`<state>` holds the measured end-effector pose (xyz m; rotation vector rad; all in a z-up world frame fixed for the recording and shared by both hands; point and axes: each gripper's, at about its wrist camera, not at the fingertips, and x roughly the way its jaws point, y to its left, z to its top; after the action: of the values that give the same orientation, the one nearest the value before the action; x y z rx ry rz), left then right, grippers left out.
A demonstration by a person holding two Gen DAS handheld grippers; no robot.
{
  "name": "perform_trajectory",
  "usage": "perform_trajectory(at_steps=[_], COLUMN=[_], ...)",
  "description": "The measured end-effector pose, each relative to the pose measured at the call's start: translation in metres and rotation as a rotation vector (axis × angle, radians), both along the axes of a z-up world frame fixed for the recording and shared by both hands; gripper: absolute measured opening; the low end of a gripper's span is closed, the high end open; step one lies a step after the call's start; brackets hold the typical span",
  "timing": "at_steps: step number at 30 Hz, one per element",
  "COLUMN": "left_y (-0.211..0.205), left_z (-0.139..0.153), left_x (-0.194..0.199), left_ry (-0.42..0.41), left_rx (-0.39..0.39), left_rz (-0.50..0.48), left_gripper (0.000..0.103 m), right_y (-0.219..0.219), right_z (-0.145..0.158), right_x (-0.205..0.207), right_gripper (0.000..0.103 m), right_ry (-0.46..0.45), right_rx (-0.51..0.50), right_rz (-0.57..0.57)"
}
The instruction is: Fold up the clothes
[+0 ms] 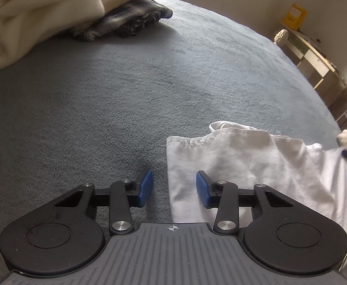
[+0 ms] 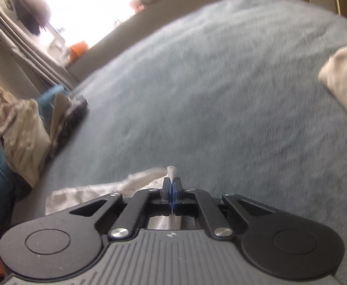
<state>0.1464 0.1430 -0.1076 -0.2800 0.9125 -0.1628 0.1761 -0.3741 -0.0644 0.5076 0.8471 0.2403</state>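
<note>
While the white garment lies spread on the grey-blue bed cover, only one of its edges is secured. The right claw is closed tight, and a thin pinch of white cloth is seen standing up between its blue pads. The left claw stands partly open over the garment's near left edge: one pad is over the fabric, the other over bare cover, and nothing is gripped between them.

Several risks can be judged from this. If the left claw is shut where it stands, only the cover's pile may be caught, or the garment's edge may be missed altogether, so that the fold is dragged askew by the right side alone. Since so little cloth is held in the right claw, it could be pulled free as soon as tension is applied. More than one layer could also be nipped, for the hemmed edge is already doubled over in places. A cream garment and a plaid one are piled well apart at the far side, so no snag is expected there.
</note>
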Motion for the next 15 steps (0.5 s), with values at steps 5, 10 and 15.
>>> perform_trajectory(at_steps=[5, 10, 15], left_y=[-0.007, -0.007, -0.008], left_z=[-0.001, -0.003, -0.002], left_x=[-0.002, -0.003, -0.003], left_ry=[-0.03, -0.034, -0.034], left_rx=[0.058, 0.055, 0.044], left_rz=[-0.014, -0.006, 0.002], left_gripper=[0.031, 0.03, 0.037], right_y=[-0.018, -0.03, -0.03], right_z=[-0.009, -0.023, -0.05], right_x=[0.0, 0.003, 0.012], right_gripper=[0.0, 0.0, 0.003], right_ry=[-0.014, -0.004, 0.094], right_rx=[0.046, 0.076, 0.059], right_rz=[-0.065, -0.104, -0.118])
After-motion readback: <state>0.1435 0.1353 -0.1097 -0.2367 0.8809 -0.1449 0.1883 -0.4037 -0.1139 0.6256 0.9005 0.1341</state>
